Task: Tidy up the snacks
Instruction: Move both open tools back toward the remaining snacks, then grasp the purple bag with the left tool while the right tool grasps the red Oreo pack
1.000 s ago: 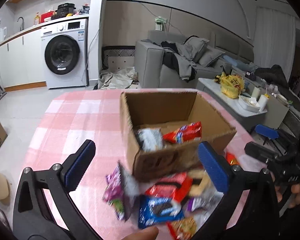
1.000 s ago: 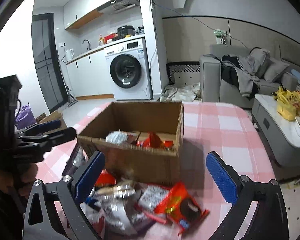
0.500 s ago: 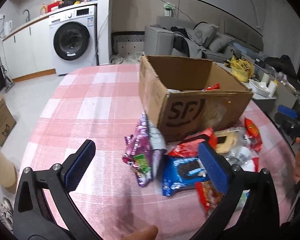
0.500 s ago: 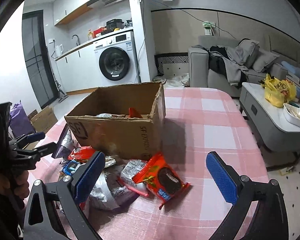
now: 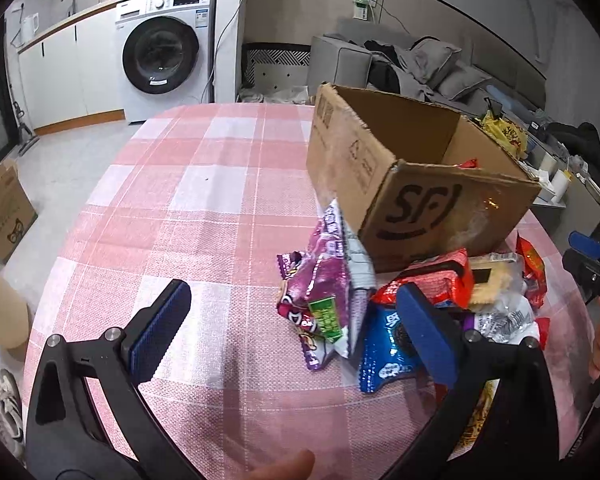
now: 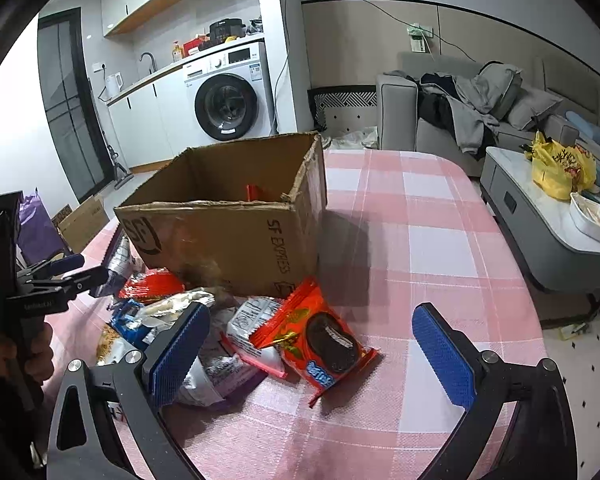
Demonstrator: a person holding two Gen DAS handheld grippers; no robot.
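Left wrist view: the left gripper [image 5: 296, 332] is held with jaws wide apart and empty above a purple packet [image 5: 320, 300]. Snack packets are piled against the cardboard box [image 5: 412, 200] on the checked table [image 5: 188, 200]. The right gripper [image 6: 312, 352] is likewise spread open over an orange cookie packet [image 6: 320, 336].

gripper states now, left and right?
Left gripper: open, holding nothing, above the snacks.
Right gripper: open, holding nothing.

Snack packets [image 6: 260, 332] heaped before box [image 6: 236, 236] — on table [image 6: 420, 240].
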